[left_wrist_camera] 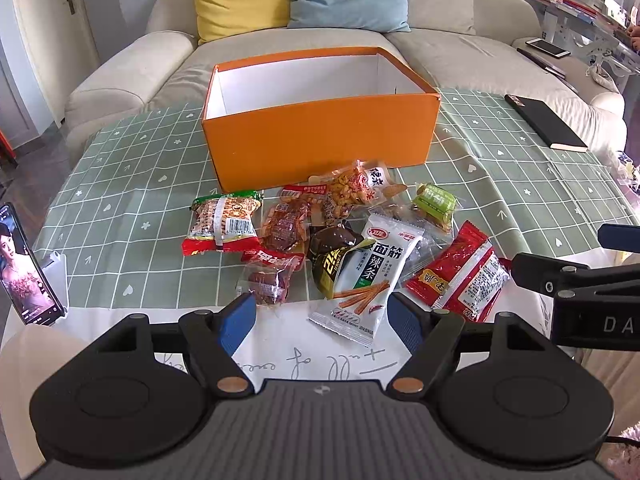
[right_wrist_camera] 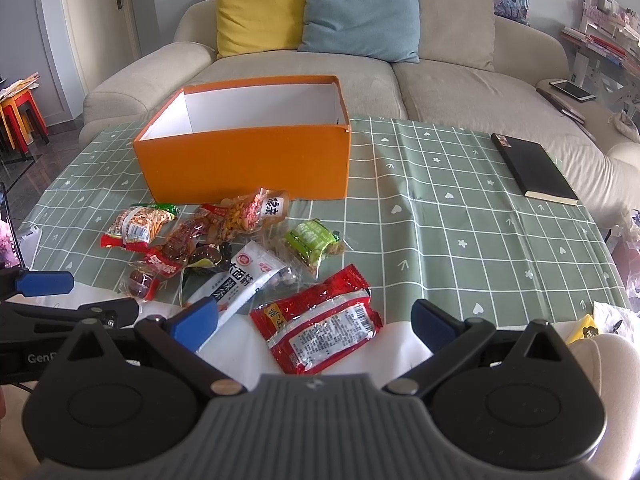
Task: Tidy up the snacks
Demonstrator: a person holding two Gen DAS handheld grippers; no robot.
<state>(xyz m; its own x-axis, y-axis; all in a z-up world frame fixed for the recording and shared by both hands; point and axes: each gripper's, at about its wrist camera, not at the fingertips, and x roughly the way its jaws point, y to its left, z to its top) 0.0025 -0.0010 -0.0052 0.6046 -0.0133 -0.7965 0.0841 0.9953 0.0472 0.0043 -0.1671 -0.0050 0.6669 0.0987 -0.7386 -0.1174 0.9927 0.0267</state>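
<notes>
Snacks (left_wrist_camera: pixel 344 236) lie heaped on the green checked tablecloth (left_wrist_camera: pixel 132 184), just beyond the left gripper (left_wrist_camera: pixel 322 326) and right gripper (right_wrist_camera: pixel 316 326), both spread wide, pinching nothing; behind the heap stands the orange box (left_wrist_camera: pixel 316 136), its lid off.

Black tool (left_wrist_camera: pixel 322 322), blue pads (left_wrist_camera: pixel 236 322), silver screws

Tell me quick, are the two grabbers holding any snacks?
Left gripper: open, holding nothing.
Right gripper: open, holding nothing.
</notes>
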